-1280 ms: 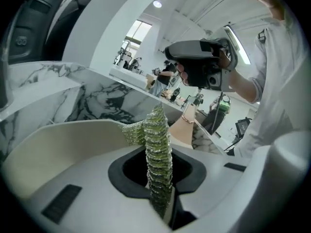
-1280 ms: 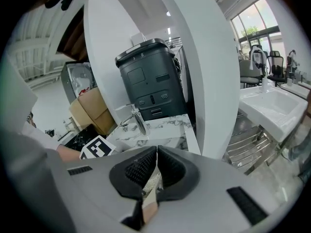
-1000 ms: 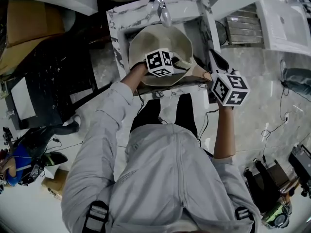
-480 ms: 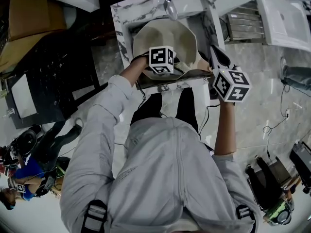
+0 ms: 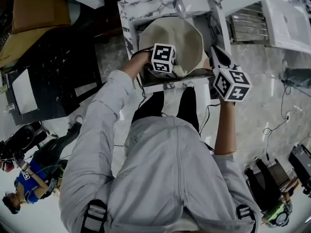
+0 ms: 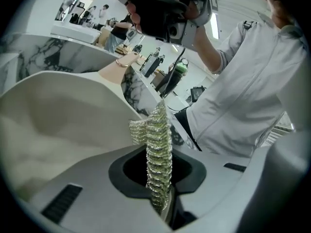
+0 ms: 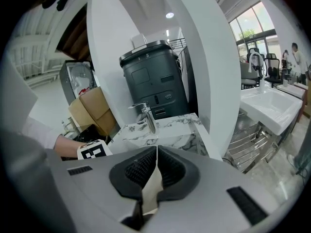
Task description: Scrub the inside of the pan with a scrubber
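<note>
**Scrubber gripped at the pan, right jaws on its edge**

Low in the left gripper view, the left gripper (image 6: 163, 183) is clenched on a silvery-green metal mesh scrubber (image 6: 156, 144), which stands in front of the cream round pan (image 6: 58, 115). The right gripper (image 7: 155, 171) pinches a thin cream part of the pan, handle or rim I cannot tell. Only the head view shows the pan lying in the marble-edged sink (image 5: 127, 18), upper centre. Whether scrubber and pan touch is unclear.

matt cream pan (image 5: 182, 40), glinting mesh scrubber (image 6: 156, 149) — marble sink (image 5: 146, 8)
</note>
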A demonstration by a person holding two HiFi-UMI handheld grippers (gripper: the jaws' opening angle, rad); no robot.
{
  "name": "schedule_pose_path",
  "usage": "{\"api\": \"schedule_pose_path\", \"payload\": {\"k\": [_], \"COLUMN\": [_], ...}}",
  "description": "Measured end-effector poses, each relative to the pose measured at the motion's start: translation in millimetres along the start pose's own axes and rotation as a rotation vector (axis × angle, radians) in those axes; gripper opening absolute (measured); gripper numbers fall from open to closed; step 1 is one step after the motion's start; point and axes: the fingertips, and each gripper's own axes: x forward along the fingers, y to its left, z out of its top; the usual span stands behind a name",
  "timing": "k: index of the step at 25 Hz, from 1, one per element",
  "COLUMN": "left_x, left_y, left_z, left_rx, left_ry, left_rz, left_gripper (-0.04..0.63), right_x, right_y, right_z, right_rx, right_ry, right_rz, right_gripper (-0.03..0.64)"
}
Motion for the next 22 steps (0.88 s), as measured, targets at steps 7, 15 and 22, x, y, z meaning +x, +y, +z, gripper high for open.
{"api": "schedule_pose_path", "payload": {"k": [7,15,22], "left_x": [-7.6,-16.9,-28.9], "left_y": [-11.5,-15.6,-5.5], "left_z": [-21.9,-60.0,-86.7], "left_rx": [-0.058,-0.145,-0.198], "left_ry": [0.113,0.296,0.43], "left_rz": [-0.061,-0.078,-0.033], "left_gripper": [0.064,0.064,0.064], "right_x": [7.8,12.2,14.0], "right_y": [2.1,-1.5,-8.2], "right_z": [10.6,22.4,20.9], "right_rx": [-0.021,-0.043,-0.058], "right_ry": [0.008,0.019,0.045], "right_rz": [0.027,0.068,0.093], "right_gripper": [0.037,0.037,0.037]}}
